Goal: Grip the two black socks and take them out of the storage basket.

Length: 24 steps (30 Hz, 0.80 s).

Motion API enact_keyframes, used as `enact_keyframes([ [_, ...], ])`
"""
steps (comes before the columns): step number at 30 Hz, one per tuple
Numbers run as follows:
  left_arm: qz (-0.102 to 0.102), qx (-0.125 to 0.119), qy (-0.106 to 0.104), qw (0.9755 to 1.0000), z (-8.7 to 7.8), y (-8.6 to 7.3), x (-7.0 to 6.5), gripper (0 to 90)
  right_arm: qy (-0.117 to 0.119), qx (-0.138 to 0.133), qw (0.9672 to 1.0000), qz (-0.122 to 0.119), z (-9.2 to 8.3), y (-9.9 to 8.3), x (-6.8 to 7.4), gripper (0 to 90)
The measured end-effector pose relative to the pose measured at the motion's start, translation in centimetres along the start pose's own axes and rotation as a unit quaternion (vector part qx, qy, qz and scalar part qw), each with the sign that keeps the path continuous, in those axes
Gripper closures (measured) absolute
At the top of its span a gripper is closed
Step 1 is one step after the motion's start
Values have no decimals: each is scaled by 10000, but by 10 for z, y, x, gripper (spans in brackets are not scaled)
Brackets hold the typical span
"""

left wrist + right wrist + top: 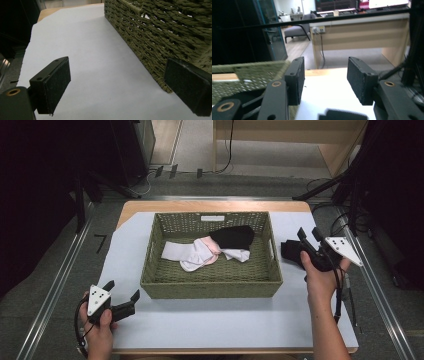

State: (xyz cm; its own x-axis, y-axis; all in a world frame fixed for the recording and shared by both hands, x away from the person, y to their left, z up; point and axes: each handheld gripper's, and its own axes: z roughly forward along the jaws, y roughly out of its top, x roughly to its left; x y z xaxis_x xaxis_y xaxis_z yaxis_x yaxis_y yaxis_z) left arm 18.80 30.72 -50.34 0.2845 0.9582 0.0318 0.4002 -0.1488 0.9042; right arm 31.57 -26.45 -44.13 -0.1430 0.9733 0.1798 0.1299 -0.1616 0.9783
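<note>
A green woven basket (210,287) stands in the middle of the table. In it lie a black sock (234,236), a white sock (175,251) and a pale pink one (212,251). Another black sock (291,251) lies on the white sheet just right of the basket. My right gripper (308,232) hovers over that sock, tilted up. Its jaws are open with nothing between them (325,75), and a blurred black shape (342,115) shows below them. My left gripper (123,290) rests at the front left. It is wide open (120,82), beside the basket wall (155,32).
A white sheet (200,320) covers the wooden table. Metal rails (60,280) run along both sides, with dark stands and cables behind. A wooden desk (362,32) stands beyond the far edge. The basket's side wall (249,72) lies left of my right gripper.
</note>
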Motion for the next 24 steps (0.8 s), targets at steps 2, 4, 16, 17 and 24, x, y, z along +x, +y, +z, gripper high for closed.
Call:
enact_keyframes([
  [2,-7,6,-4,10000,0,0,0,84,90,-56,9999,-58,4,8,10,495],
  [4,-7,5,-8,10000,0,0,0,84,187,-106,9997,-102,8,16,22,490],
  [16,-54,-3,-25,10000,0,0,1,84,786,100,9964,-315,45,34,102,445],
  [17,-55,1,-14,10000,0,0,1,84,838,176,9958,-313,49,32,108,440],
  [24,-64,-13,-46,10000,0,0,1,84,1004,543,9930,-315,74,13,138,415],
])
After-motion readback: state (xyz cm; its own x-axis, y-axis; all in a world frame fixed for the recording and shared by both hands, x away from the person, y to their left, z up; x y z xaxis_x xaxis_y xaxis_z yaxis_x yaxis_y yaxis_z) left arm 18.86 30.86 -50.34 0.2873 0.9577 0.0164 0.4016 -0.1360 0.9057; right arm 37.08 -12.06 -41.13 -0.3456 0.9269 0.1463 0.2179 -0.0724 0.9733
